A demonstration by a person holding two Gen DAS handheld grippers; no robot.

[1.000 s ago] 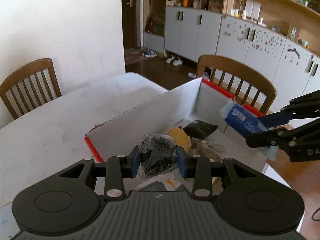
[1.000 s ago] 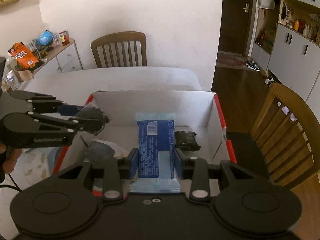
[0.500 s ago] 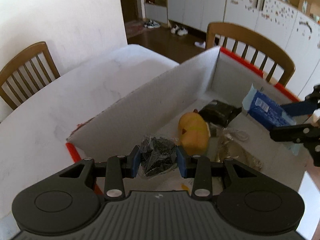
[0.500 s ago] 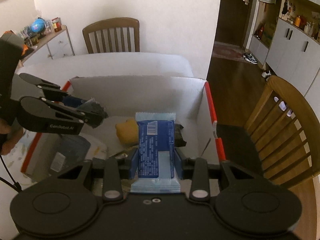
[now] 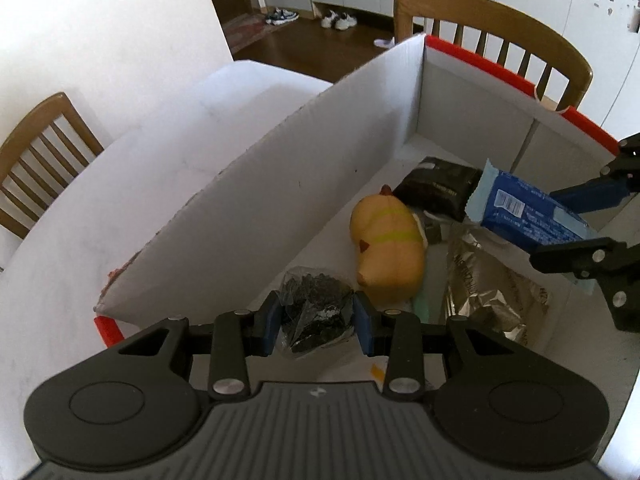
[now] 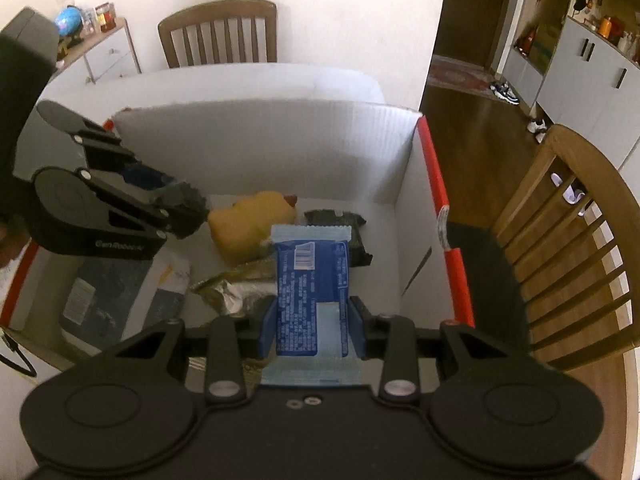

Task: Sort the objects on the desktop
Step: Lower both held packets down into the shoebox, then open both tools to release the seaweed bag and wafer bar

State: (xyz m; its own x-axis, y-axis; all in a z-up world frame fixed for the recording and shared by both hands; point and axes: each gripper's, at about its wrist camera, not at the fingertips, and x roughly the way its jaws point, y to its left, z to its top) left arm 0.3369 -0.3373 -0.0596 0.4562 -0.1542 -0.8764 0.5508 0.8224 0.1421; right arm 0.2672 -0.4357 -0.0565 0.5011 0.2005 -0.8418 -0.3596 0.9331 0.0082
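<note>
My left gripper [image 5: 316, 322] is shut on a clear bag of dark bits [image 5: 314, 316], held low inside the white box [image 5: 304, 184] near its long wall. In the right wrist view the same gripper [image 6: 182, 210] comes in from the left. My right gripper [image 6: 312, 330] is shut on a blue snack packet [image 6: 312, 280], which hangs over the box floor. From the left wrist view that packet [image 5: 528, 216] and the right gripper [image 5: 576, 220] show at the right. A yellow duck toy [image 5: 388, 248] lies between the two held items.
Inside the box lie a black packet [image 5: 436, 190], a silver foil pouch [image 5: 488, 288], and a grey-blue bag [image 6: 100, 296]. The box has red edges [image 6: 440, 200]. It sits on a white table [image 5: 132, 184]. Wooden chairs [image 6: 568, 240] stand around it.
Both grippers have come down into the box with their items still held. The left one tipped further downward, so the duck toy and box floor now show closer.
</note>
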